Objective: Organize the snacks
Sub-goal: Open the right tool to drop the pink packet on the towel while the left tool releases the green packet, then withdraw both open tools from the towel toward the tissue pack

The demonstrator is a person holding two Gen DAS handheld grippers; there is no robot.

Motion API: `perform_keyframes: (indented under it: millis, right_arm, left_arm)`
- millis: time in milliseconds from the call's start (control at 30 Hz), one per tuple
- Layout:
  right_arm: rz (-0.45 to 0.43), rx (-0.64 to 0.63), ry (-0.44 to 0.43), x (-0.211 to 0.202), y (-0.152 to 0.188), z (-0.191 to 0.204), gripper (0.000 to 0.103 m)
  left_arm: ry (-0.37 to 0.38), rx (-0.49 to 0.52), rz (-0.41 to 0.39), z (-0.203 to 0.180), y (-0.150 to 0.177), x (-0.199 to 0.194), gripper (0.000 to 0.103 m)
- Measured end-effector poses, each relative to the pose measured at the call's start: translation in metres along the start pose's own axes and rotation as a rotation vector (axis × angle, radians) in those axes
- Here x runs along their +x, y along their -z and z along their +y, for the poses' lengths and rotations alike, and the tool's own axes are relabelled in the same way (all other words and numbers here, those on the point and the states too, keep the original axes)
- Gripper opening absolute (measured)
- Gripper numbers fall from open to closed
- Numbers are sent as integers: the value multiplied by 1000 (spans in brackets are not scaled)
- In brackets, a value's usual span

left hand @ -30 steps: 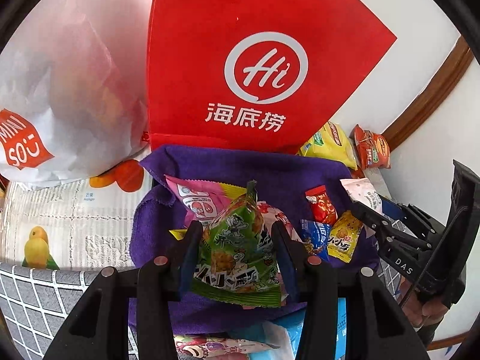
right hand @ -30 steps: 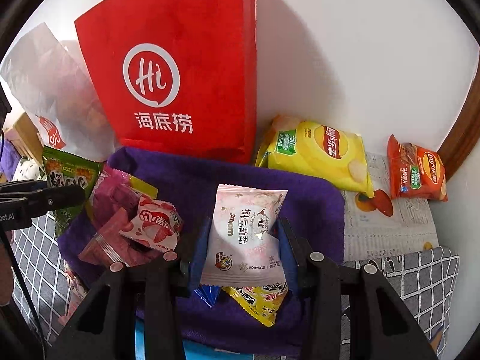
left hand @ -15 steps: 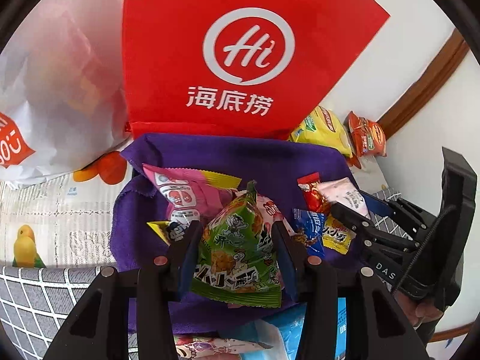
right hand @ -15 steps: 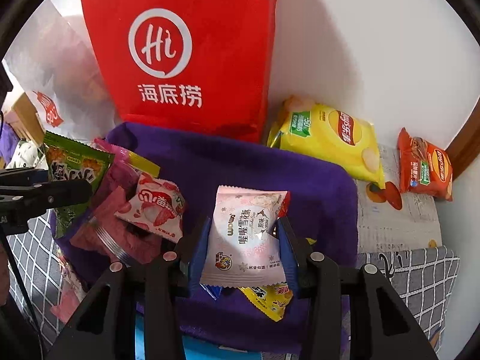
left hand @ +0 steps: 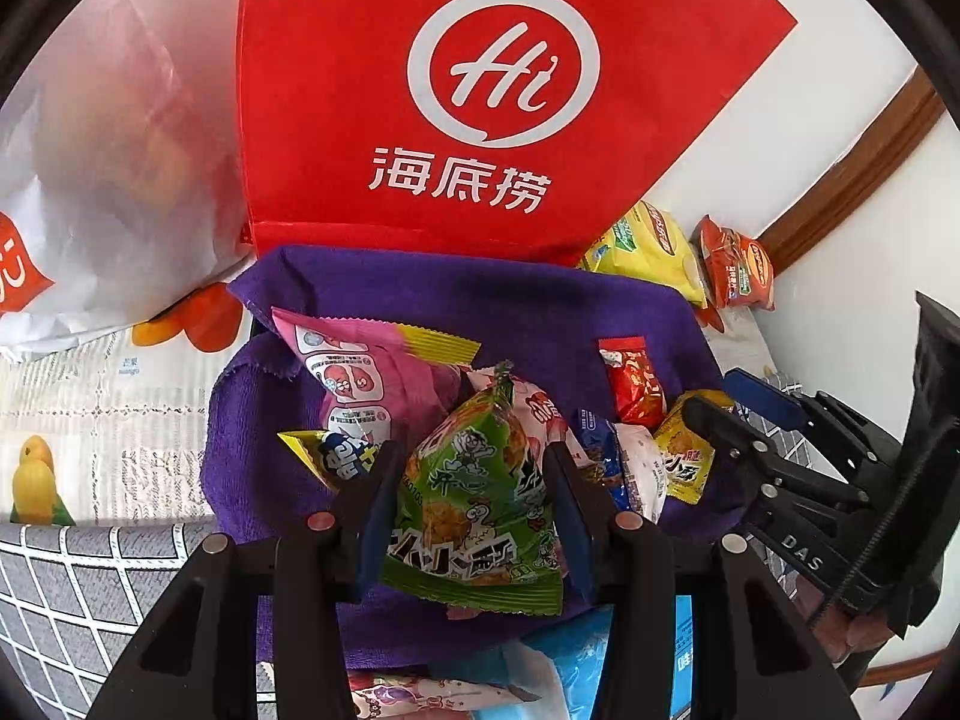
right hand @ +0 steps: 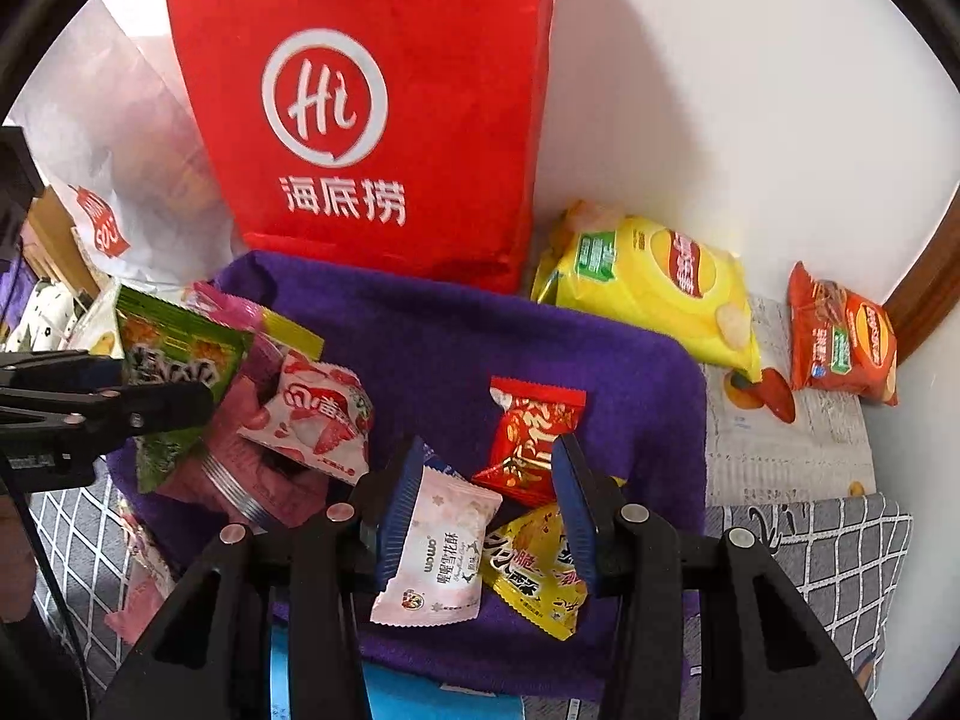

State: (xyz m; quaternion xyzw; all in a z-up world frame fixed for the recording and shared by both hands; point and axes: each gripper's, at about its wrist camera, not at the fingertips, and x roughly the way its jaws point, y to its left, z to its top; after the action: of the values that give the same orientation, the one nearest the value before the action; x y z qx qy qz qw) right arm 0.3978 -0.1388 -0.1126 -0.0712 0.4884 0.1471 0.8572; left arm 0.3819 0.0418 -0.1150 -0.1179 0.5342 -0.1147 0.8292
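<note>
My left gripper (left hand: 471,480) is shut on a green snack packet (left hand: 474,510) and holds it above the purple cloth (left hand: 540,312); it also shows in the right wrist view (right hand: 174,360). My right gripper (right hand: 489,492) is open. The pale pink snack packet (right hand: 435,552) lies tilted on the cloth between its fingers, leaning against the left finger (right hand: 399,498). A red candy packet (right hand: 528,432) and a yellow packet (right hand: 534,570) lie beside it. Pink packets (left hand: 354,372) lie on the cloth's left side.
A red paper bag (left hand: 480,96) stands behind the cloth against the white wall. A white plastic bag (left hand: 108,168) sits to its left. A yellow chip bag (right hand: 648,282) and an orange chip bag (right hand: 846,342) lie at the right. A blue packet (right hand: 432,702) lies near the front.
My right gripper has opened and the pale pink packet has dropped onto the cloth, uncovering the red candy packet. My left gripper still holds the green packet and has moved slightly.
</note>
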Motion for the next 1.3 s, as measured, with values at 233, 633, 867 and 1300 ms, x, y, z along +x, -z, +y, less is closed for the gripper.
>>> perform_keyframes:
  millis: [233, 633, 867, 1300]
  right_arm:
    - [-26, 10, 6, -10, -3, -2, 45]
    - [-32, 24, 23, -15, -3, -4, 46]
    - [-54, 56, 34, -29, -6, -3, 62]
    - [-123, 126, 109, -96, 22, 2, 75]
  left_arm:
    - [-6, -6, -6, 1, 0, 1, 45]
    - [-30, -4, -65, -1, -3, -18, 69]
    - [-33, 14, -91, -8, -2, -36, 69]
    - [1, 23, -114, -33, 8, -79, 71]
